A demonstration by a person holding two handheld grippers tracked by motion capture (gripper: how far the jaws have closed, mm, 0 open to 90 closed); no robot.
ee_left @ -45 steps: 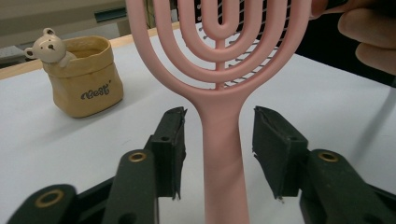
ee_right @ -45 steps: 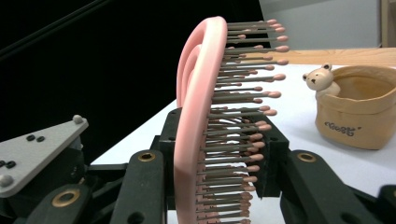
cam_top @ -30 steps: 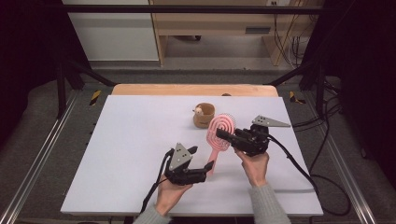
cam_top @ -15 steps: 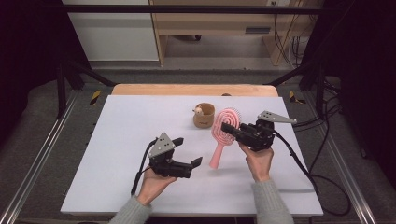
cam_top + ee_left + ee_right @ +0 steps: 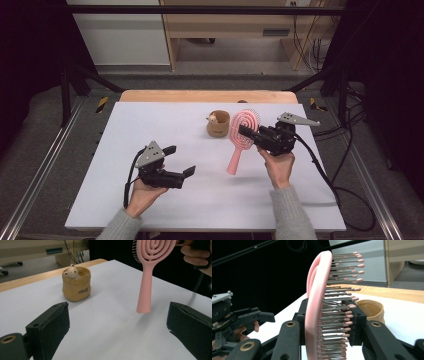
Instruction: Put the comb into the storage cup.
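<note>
Right claw (image 5: 248, 132): closed on the head of the pink hairbrush (image 5: 240, 141), with the bristles between its jaws in the right gripper view.
Hairbrush position: lifted above the tabletop (image 5: 150, 130), right of the middle, the handle hanging down and toward the near side; whether its tip touches the surface I cannot tell.
Left claw (image 5: 179, 161): open and empty, at the near left, well apart from the brush.
Cup (image 5: 218, 123): a small tan cup with a bear figure, standing just left of the brush head.
Risk of slipping: the grip sits on the bristles, which bend, so the brush may rotate or drop.
Risk of knocking: a swing of the handle could push the cup over.
Risk at handover: if the left claw takes the smooth handle too near its tip, the brush may tilt out.
</note>
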